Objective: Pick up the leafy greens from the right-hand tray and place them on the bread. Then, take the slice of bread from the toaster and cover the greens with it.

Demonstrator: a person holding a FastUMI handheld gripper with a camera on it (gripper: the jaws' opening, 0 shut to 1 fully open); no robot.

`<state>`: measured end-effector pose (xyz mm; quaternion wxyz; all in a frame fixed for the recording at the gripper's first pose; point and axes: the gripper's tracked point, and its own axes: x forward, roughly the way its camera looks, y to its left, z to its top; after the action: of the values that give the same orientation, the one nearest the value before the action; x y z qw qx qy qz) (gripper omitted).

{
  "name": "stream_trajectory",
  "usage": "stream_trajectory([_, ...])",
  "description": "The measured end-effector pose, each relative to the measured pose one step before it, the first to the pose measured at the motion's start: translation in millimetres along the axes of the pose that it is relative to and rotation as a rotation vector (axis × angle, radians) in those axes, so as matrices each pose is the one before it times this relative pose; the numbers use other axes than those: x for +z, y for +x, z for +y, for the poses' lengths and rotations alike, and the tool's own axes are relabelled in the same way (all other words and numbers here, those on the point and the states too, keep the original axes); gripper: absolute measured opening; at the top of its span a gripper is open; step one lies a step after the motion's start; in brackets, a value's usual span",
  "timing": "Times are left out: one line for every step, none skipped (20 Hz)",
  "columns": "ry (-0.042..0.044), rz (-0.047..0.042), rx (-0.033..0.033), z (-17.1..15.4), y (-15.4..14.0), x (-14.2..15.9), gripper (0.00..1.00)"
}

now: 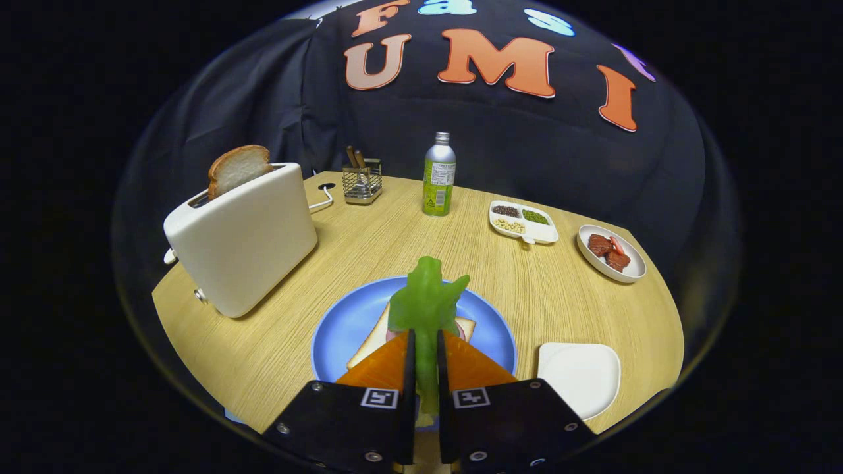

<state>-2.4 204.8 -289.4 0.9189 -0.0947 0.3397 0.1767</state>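
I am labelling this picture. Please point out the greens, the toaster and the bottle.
greens (427, 299): gripper view, on the leaf above the fingers that grip it.
toaster (253, 237): gripper view, on its side wall.
bottle (439, 181): gripper view, on its label.

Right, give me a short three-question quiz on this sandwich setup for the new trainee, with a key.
1. True or false: the hand-held gripper is shut on the leafy greens.
2. What lies under the greens on the blue plate? A) a slice of bread B) a bottle C) a spoon
3. Fill in: the second slice of bread sticks up out of the ______.

Key: 1 true, both fingers press on the greens. 2 A, the bread on the plate. 3 toaster.
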Motion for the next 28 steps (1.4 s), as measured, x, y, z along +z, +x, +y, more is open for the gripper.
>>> stream_trajectory([0.00147, 0.00412, -0.00204, 0.04, 1.12, -0.56, 0.21])
stream_trajectory([0.00208, 0.0031, -0.00235, -0.28, 1.44, -0.63, 0.24])
stream_trajectory([0.00474, 0.00164, 0.00353, 1.83, 0.68, -0.22, 0.28])
stream_trajectory([0.00302, 0.00185, -0.00128, 0.28, 0.4, -0.69, 0.29])
stream_trajectory([-0.00019, 0.00268, -0.00182, -1.07, 0.33, -0.84, 0.33])
stream_trajectory([0.00136, 0.00161, 0.00151, 1.21, 0.02, -0.25, 0.37])
stream_trajectory([0.00189, 0.00042, 0.00209, 0.99, -0.65, 0.02, 0.41])
stream_trajectory([0.00183, -0.00143, -0.00062, -0.04, -0.58, -0.55, 0.44])
stream_trajectory([0.00175, -0.00162, 0.00279, 0.53, -0.25, 0.88, 0.51])
stream_trajectory([0.00249, -0.00218, 0.00173, 1.03, -0.23, 0.43, 0.54])
stream_trajectory([0.00288, -0.00452, -0.0053, -0.58, -0.7, 0.73, 0.6])
stream_trajectory([0.00691, -0.00646, 0.00289, 0.33, -0.92, 1.73, 0.64])
stream_trajectory([0.0094, -0.00613, 0.00567, 1.87, -1.67, 1.26, 0.73])
stream_trajectory([0.00743, -0.009, 0.00322, 0.68, -1.42, 2.31, 0.78])
stream_trajectory([0.00324, -0.01148, -0.0029, -0.01, -2.4, 3.71, 0.86])
stream_trajectory([0.00115, -0.00981, -0.00562, 0.58, -1.59, 3.74, 0.91])
stream_trajectory([0.00424, -0.00554, -0.0038, 0.84, -1.79, 2.19, 0.98])
stream_trajectory([0.00712, -0.00861, 0.00219, 2.5, -1.69, 5.28, 0.98])
stream_trajectory([0.00467, -0.01067, 0.00133, 2.33, -1.89, 6.18, 0.98])
stream_trajectory([0.0002, -0.01304, -0.00175, 1.67, -2.18, 7.25, 0.98])
stream_trajectory([-0.00337, -0.01014, -0.00863, 0.99, -2.05, 7.36, 0.98])
stream_trajectory([-0.00482, -0.01207, -0.00963, 0.69, -1.21, 7.42, 0.98])
stream_trajectory([-0.00308, -0.01461, -0.00697, 0.54, -1.87, 9.17, 0.98])
stream_trajectory([0.00039, -0.01337, 0.00001, 4.02, -1.18, 8.02, 0.98])
stream_trajectory([0.00195, -0.00802, 0.00093, 4.05, -1.25, 6.79, 0.98])
stream_trajectory([0.00238, -0.01008, 0.0011, 3.85, -1.28, 7.05, 0.98])
stream_trajectory([0.00097, -0.01043, 0.00118, 4.68, -1.42, 8.05, 0.98])
stream_trajectory([-0.00345, -0.01001, 0.00315, 5.79, 0.87, 6.38, 0.98])
